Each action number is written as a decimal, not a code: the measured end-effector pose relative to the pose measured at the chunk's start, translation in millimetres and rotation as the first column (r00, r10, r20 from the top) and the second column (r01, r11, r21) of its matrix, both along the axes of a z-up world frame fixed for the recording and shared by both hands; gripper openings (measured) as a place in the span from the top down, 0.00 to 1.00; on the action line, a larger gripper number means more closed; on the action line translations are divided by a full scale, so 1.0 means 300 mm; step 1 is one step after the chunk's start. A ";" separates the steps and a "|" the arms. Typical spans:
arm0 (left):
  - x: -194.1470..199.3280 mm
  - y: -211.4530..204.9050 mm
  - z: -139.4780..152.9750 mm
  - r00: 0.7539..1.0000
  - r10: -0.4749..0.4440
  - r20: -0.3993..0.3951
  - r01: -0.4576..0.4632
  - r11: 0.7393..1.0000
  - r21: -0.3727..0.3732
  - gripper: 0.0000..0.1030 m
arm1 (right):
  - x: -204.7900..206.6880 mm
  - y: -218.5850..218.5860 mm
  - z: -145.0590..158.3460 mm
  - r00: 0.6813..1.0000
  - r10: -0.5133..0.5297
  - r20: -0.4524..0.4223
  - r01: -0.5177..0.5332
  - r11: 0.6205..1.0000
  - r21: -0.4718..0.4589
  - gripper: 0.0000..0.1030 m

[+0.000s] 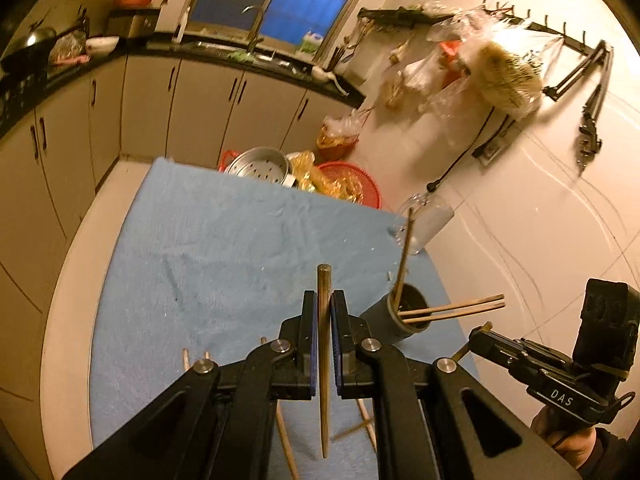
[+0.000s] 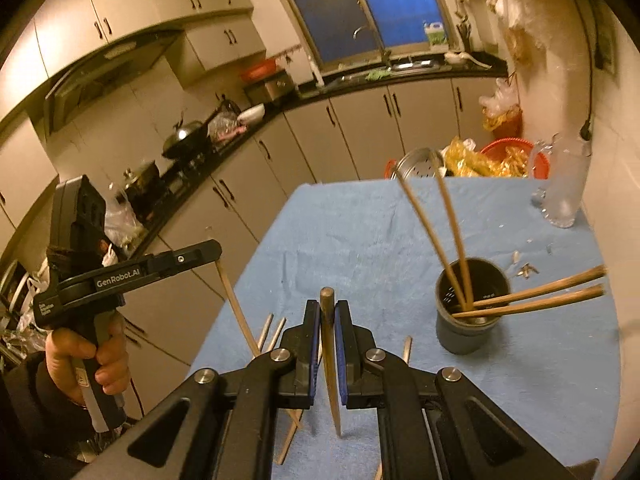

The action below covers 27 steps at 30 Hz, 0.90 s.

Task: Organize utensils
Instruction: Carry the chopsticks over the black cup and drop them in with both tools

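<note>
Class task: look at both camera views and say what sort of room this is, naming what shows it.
Almost certainly a home kitchen: a sink under the window, a wok on the stove, and cabinets beneath a dark countertop.

Taking the right wrist view as the clock face, the cloth-covered table (image 2: 360, 240) fills the centre. On it at four o'clock stands the utensil cup (image 2: 468, 320), with four chopsticks (image 2: 536, 300) in it, two leaning toward twelve and two toward three. A glass jug (image 2: 564, 188) stands at two o'clock by the table's far edge. Loose chopsticks (image 2: 272, 330) lie at six, beneath the grippers. Behind the table, at one, sit a steamer pot (image 2: 416, 164) and a basket (image 2: 516, 152).
</note>
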<state>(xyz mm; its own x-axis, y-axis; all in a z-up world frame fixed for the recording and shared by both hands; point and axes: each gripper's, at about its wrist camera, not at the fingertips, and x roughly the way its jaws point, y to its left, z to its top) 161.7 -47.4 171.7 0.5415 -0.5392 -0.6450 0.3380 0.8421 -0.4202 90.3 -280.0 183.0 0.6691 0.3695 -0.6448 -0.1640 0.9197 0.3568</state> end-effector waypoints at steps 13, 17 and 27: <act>-0.016 -0.053 0.122 0.995 -0.013 0.097 0.010 0.999 0.034 0.94 | -0.069 -0.087 0.146 0.992 -0.072 0.099 0.071 0.997 0.007 0.92; -0.021 -0.072 0.138 0.994 -0.020 0.108 0.016 0.999 0.036 0.94 | -0.086 -0.104 0.164 0.991 -0.084 0.108 0.084 0.996 0.010 0.92; -0.032 -0.145 0.178 0.989 -0.049 0.140 0.046 0.999 0.022 0.94 | -0.128 -0.154 0.242 0.980 -0.117 0.158 0.118 0.993 0.004 0.92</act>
<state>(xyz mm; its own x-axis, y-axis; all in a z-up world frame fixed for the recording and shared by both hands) 152.1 -91.0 225.0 0.6011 -0.5553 -0.5747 0.4323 0.8308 -0.3506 51.9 -326.3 255.4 0.8012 0.2793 -0.5293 -0.1085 0.9376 0.3305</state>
